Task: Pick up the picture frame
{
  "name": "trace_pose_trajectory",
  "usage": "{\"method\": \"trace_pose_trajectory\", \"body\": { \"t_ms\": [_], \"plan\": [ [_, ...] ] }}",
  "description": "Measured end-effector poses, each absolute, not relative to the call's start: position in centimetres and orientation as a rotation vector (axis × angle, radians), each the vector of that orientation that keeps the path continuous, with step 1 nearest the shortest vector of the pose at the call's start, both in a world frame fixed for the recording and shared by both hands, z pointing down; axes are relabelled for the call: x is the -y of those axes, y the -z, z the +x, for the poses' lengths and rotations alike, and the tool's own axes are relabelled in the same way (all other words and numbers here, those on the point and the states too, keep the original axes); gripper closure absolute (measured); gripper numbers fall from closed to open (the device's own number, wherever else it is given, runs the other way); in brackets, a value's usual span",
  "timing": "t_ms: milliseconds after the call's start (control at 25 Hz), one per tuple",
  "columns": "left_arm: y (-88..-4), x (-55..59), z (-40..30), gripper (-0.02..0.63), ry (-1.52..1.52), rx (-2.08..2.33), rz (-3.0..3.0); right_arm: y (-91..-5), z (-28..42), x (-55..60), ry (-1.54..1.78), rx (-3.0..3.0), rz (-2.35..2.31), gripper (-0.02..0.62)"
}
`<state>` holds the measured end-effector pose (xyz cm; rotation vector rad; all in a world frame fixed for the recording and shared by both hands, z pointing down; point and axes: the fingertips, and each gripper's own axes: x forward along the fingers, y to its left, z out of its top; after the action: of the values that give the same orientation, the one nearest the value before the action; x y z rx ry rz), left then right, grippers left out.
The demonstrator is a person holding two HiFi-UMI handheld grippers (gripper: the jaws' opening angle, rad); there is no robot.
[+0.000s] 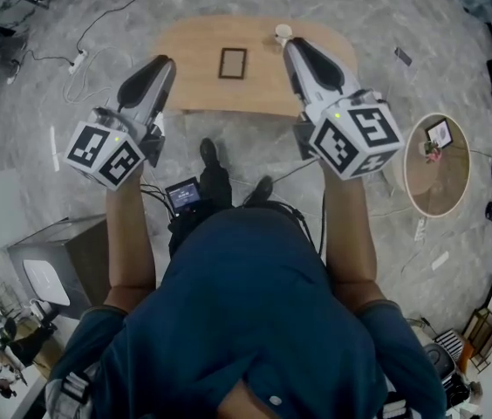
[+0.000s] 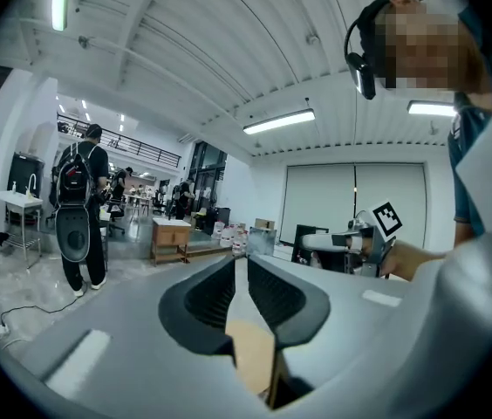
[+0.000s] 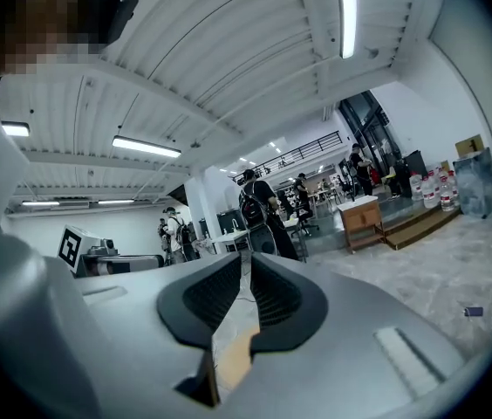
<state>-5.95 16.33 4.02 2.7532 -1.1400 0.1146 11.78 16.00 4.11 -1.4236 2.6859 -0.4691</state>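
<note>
Jaws on both are pressed together with nothing in them: left gripper [image 2: 239, 264], right gripper [image 3: 246, 260]. The picture frame [image 1: 233, 63], small and dark-rimmed, lies flat on the wooden table [image 1: 192, 59], upper centre. A white cup [image 1: 283, 33] sits upper right of it, can't see inside.

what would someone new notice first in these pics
The eye goes first to the two black-and-white marker cubes: the left gripper and right gripper are held up on either side, pointing toward a wooden table. A small dark picture frame lies flat at the table's middle, untouched. The left fingers and the right fingers are shut on nothing.
</note>
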Motion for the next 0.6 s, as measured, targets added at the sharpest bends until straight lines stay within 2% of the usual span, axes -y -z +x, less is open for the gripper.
{"method": "trace_pose_trajectory", "body": {
  "t_ms": [600],
  "plan": [
    [-5.3,0.4,-7.5,0.561,-0.045,0.844,2.804,-5.1,9.0,-3.9,0.513,-2.598,-1.704,0.574]
  ]
}}
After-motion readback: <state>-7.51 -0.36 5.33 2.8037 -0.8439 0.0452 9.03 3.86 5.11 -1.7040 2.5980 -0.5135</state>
